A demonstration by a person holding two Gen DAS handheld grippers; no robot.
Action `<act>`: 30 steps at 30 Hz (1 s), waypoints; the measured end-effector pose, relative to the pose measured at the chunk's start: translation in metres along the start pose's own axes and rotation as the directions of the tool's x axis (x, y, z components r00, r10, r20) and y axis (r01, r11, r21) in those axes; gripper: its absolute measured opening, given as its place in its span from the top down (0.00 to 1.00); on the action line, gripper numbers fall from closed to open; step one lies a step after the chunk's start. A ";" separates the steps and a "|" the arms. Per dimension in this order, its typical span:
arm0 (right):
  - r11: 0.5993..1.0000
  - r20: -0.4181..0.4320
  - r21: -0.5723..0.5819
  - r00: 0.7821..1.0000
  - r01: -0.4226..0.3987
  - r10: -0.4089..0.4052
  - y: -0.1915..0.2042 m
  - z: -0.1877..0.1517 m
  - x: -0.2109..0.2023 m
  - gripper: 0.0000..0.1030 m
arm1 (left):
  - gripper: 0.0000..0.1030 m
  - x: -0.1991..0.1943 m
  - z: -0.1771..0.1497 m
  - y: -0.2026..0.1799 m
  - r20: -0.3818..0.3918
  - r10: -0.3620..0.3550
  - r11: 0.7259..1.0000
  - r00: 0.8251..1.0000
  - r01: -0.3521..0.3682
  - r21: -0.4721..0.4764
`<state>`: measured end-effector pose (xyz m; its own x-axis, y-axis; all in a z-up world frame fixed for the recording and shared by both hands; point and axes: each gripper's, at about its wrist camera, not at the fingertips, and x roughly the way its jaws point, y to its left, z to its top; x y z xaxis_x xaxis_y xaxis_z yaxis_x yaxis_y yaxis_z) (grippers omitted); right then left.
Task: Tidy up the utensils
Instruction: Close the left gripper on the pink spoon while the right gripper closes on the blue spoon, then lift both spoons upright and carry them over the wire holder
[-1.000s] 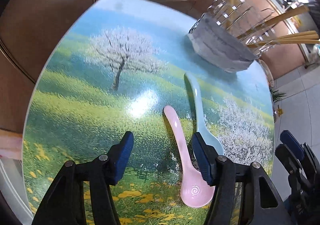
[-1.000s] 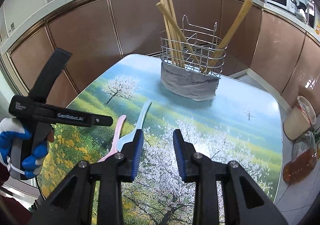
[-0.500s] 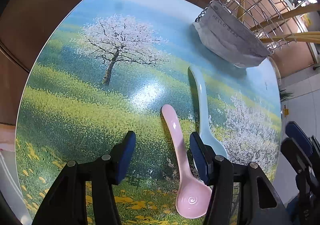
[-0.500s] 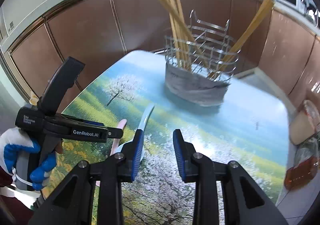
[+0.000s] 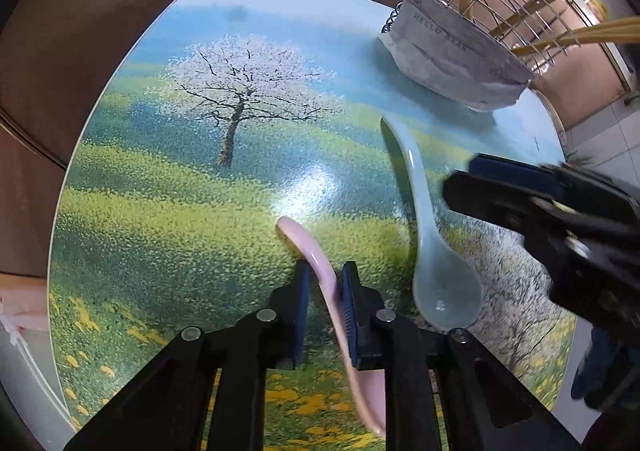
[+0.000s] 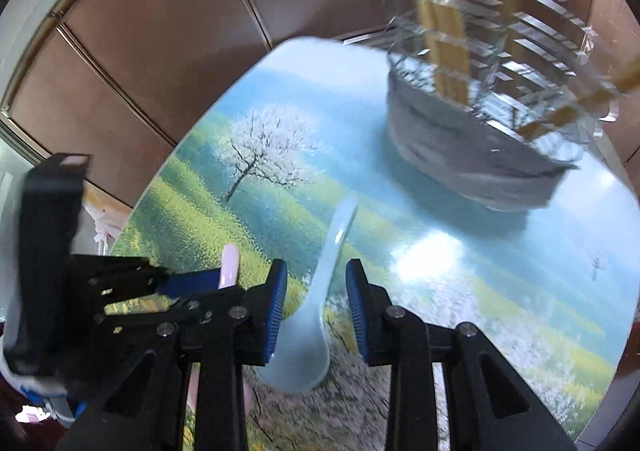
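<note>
Landscape-print table: left gripper has just clamped pink spoon; right gripper, jaws apart, now straddles blue spoon, likely next pickup.

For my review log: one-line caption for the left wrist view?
Left hand-held gripper shut on pink spoon; blue spoon on table.

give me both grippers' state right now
left gripper: just closed on the pink ceramic spoon
right gripper: open, straddling the pale blue ceramic spoon
</note>
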<state>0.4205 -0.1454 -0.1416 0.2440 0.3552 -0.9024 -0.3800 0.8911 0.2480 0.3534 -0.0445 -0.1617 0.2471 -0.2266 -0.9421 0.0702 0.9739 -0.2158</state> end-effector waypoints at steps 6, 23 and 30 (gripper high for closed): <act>0.999 -0.060 0.018 0.998 0.033 -0.032 0.000 0.004 0.025 0.72 | 0.93 -0.007 -0.008 0.011 0.065 0.077 0.991 0.995 -0.083 0.108; 0.999 0.089 0.013 0.995 -0.040 0.038 0.012 -0.031 0.002 0.91 | 0.93 -0.030 -0.028 0.058 0.165 -0.058 0.998 0.985 0.053 0.037; 0.998 0.228 0.008 0.972 -0.056 0.053 0.021 -0.067 -0.031 0.92 | 0.93 -0.058 -0.043 0.035 0.261 -0.068 0.997 0.963 0.058 0.043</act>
<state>0.3448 -0.1566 -0.1324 0.4203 0.4570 -0.7839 -0.3862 0.8719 0.3012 0.3003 0.0028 -0.1253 0.4856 -0.2874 -0.8256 0.1263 0.9576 -0.2591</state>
